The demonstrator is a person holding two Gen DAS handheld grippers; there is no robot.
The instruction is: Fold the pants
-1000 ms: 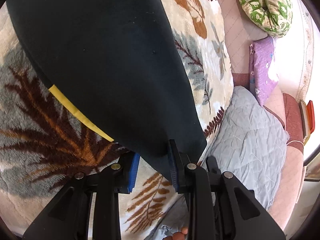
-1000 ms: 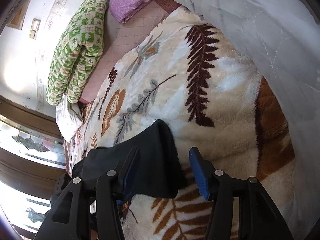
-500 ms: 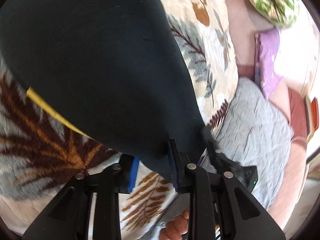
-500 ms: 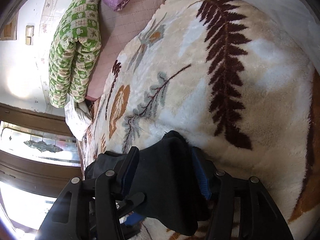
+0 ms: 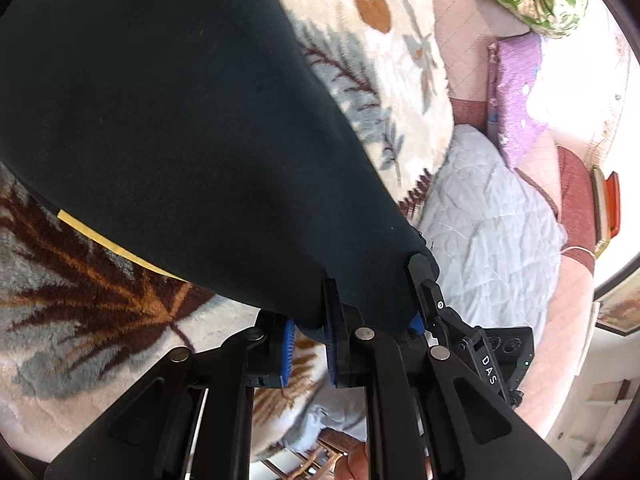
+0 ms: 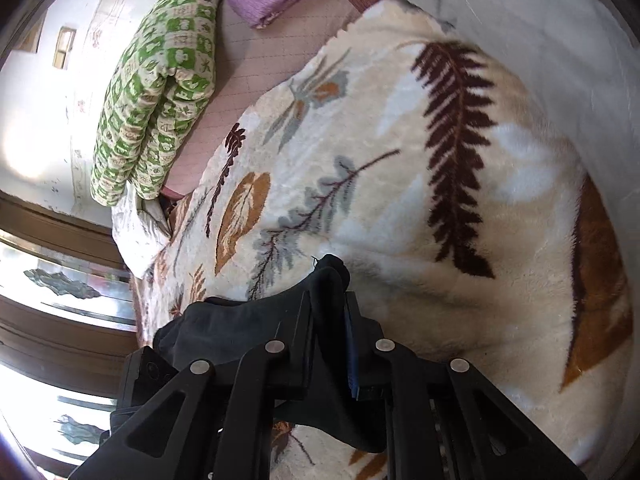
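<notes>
Black pants with a yellow stripe fill the upper left of the left wrist view, spread over a leaf-patterned blanket. My left gripper is closing on their near edge, and the cloth sits between its blue pads. Just to its right, one of the right gripper's fingers clamps the same edge. In the right wrist view my right gripper is closing, its pads pinching a raised corner of the pants above the blanket.
A pale grey quilt lies to the right of the blanket, with a purple pillow beyond it. A green patterned roll lies at the bed's far side near a window. A person's hand shows at the bottom edge.
The right jaws went from wide apart to pinched on the pants corner and lifted it. The right gripper came in beside the left one. The left jaws narrowed on the pants edge.
</notes>
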